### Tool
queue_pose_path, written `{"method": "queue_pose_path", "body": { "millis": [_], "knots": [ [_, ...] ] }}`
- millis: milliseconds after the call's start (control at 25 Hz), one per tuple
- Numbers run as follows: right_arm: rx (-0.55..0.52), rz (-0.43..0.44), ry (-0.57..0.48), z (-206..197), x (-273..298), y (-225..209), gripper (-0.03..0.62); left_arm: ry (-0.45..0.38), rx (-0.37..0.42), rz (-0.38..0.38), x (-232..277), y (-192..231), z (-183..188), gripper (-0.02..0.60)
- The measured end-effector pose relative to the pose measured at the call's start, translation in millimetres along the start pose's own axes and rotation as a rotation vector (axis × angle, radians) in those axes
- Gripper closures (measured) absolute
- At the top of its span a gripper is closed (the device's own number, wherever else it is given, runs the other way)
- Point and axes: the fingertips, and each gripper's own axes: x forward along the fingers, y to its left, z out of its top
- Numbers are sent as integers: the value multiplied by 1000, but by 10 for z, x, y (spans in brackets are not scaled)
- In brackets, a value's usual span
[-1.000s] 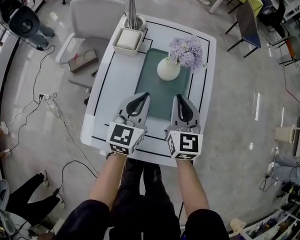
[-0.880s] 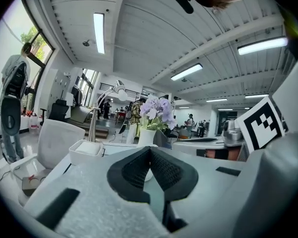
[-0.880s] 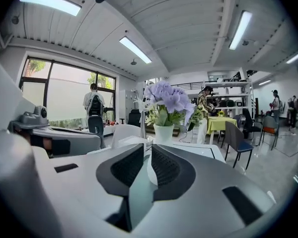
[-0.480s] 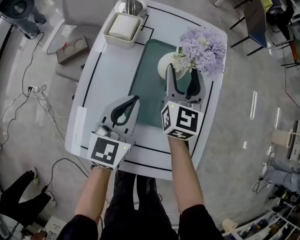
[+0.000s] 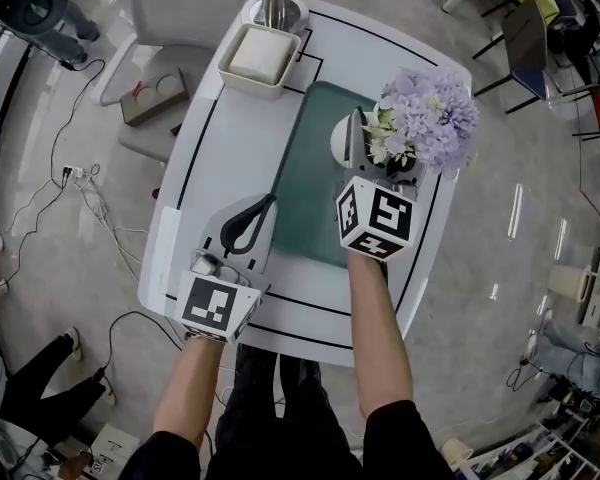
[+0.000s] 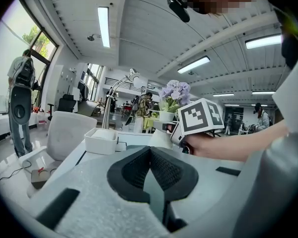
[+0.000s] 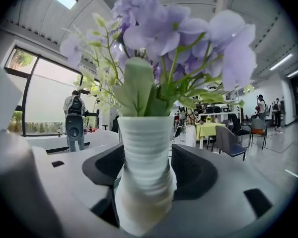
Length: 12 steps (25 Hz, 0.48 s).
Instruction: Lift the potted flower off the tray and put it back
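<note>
Glossy grey floor (image 5: 485,303), trailing cables (image 5: 85,183), white chair (image 6: 64,133), ceiling strip lights (image 6: 104,26), large windows (image 7: 44,103).

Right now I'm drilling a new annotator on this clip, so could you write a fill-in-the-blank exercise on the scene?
1. The white vase stands on the green ___.
2. Its flowers are ___ in colour.
3. The vase stands between the open fingers of the ___ gripper.
4. The left gripper, which holds nothing, has its fingers ___.
Missing words: tray; purple; right; shut.
Note: the right gripper's fingers have just been opening, with the vase between them.
</note>
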Motion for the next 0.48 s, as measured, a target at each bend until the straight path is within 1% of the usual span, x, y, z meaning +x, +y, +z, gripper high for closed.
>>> {"method": "queue_pose_path", "body": {
  "millis": [80, 200, 480],
  "knots": [
    [-11, 1, 5, -5, 36, 12, 318, 16, -6, -1, 2, 6, -14, 575],
    [-25, 4, 21, 4, 58, 6, 329, 22, -36, -5, 12, 4, 0, 575],
    [-50, 50, 52, 22, 8, 44, 336, 14, -10, -4, 24, 67, 11, 575]
  ]
}}
